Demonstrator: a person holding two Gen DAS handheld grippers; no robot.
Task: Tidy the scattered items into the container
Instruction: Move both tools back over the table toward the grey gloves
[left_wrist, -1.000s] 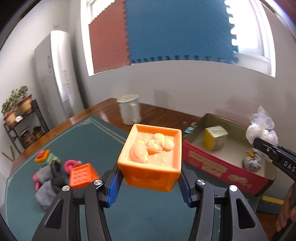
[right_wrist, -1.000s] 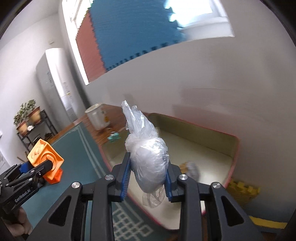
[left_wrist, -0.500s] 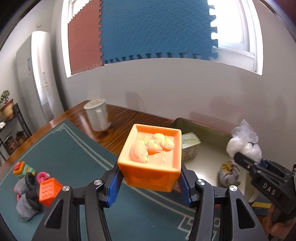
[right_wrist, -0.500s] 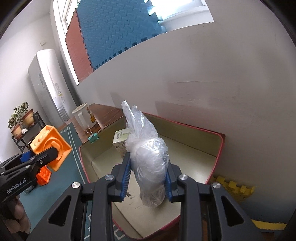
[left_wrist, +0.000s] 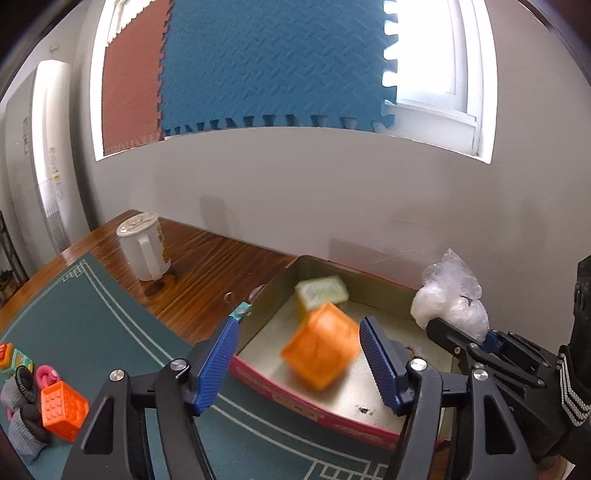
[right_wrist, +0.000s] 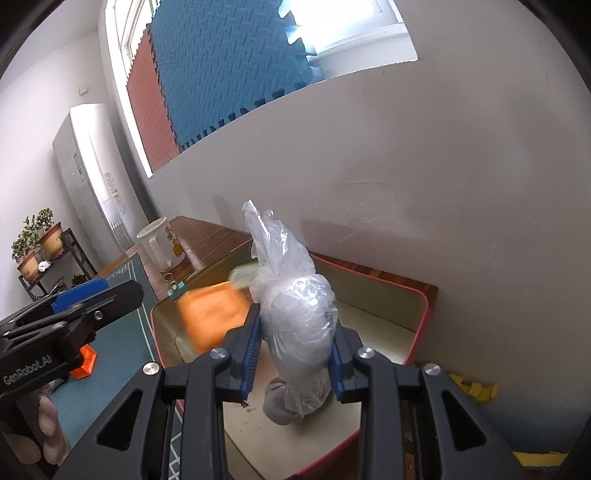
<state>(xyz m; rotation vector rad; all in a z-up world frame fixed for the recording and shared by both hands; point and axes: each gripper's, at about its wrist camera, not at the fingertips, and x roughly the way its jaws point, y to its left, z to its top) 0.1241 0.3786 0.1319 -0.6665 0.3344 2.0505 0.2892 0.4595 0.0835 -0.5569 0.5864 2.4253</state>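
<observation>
Half a second ago the left gripper (left_wrist: 299, 354) pinched the orange cube (left_wrist: 320, 346); now its blue fingers (left_wrist: 218, 363) stand spread apart and the cube, blurred and tilted, is free between them above the red-walled container (left_wrist: 295, 400), touching neither pad. The right gripper (right_wrist: 293, 352) remains pinched on the plastic bag (right_wrist: 295, 306), held over the container's floor as before. A pale green box (left_wrist: 321, 293) lies inside by the far wall. On the green mat (left_wrist: 92, 332), a second orange block (left_wrist: 62, 410) and socks (left_wrist: 20, 421) sit well apart from the container.
</observation>
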